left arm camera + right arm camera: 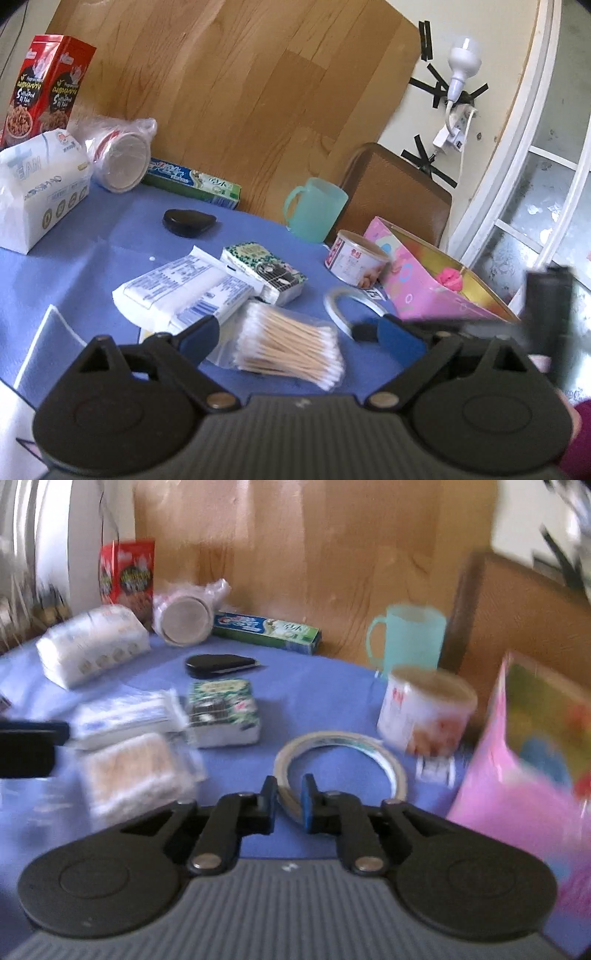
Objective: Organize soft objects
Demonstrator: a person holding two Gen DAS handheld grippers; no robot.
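Note:
My left gripper (295, 332) is open, its blue-padded fingers standing on either side of a clear bag of cotton swabs (291, 347) without touching it. Just beyond the bag lie a white and blue cotton pad pack (184, 295) and a green pocket tissue pack (266, 273). A large white tissue pack (40, 192) sits at the far left. My right gripper (289, 799) is shut on the near rim of a tape roll (343, 746) lying flat on the blue cloth. The right wrist view is blurred. To the right stands an open pink box (517, 775).
A white can (428, 710) and a teal mug (406, 638) stand behind the tape. A toothpaste box (192, 181), a black case (190, 221), bagged cups (122, 158) and a red snack box (44, 88) line the back. A wooden board leans behind the table.

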